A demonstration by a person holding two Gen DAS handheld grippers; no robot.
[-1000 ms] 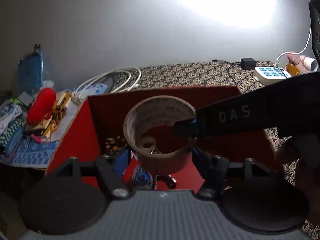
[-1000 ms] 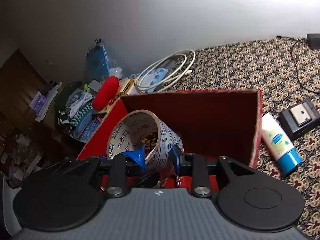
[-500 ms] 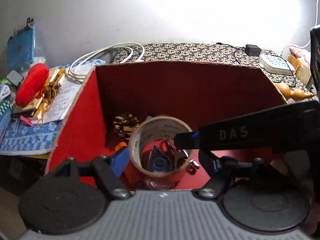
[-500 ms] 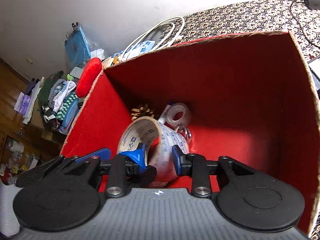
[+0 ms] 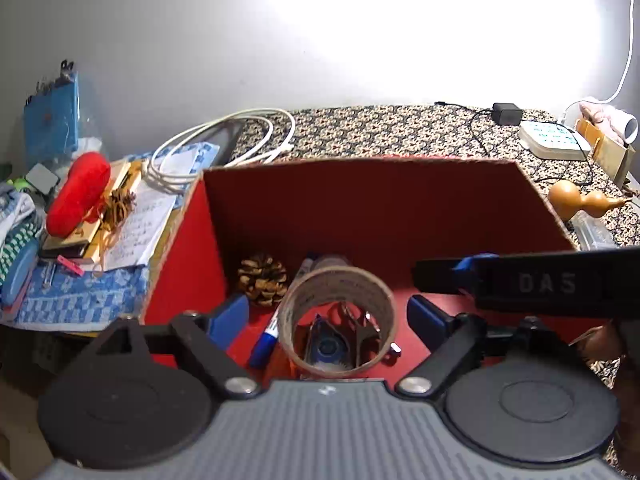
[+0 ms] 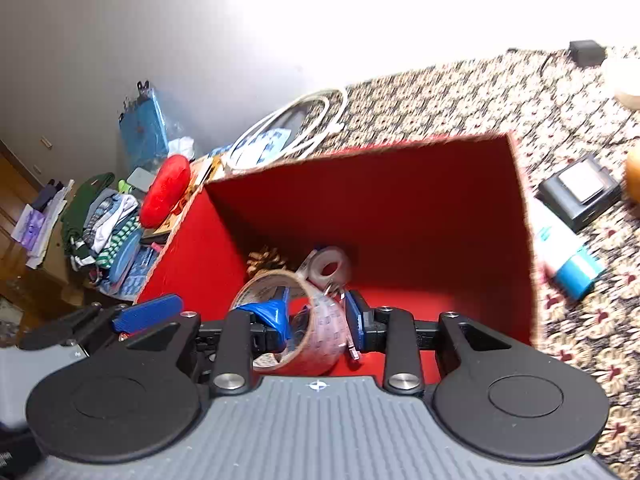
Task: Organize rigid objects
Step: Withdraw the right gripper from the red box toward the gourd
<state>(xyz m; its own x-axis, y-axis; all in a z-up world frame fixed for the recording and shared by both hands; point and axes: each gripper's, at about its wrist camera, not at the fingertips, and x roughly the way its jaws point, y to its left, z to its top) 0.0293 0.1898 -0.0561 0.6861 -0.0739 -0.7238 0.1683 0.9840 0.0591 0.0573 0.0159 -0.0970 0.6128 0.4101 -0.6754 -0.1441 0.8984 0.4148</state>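
Inside red box (image 5: 372, 204): tape roll (image 5: 338, 322) between wide-open left fingers (image 5: 228, 316), untouched; right fingers (image 6: 276, 316) straddling its wall, just opening.

**Bright wall, patterned tabletop, wood at the left**

A plain pale wall (image 5: 168, 40) fills the back of both views; strong light (image 5: 420, 20) washes out its upper right part to pure white. Below it lies a tabletop (image 5: 400, 132) covered in a dark cloth with a small floral pattern. At the far left of the right wrist view stands brown wooden furniture (image 6: 12, 184), lower than the tabletop, with folded clothes (image 6: 100, 216) piled beside it. The left side of the room is dim.
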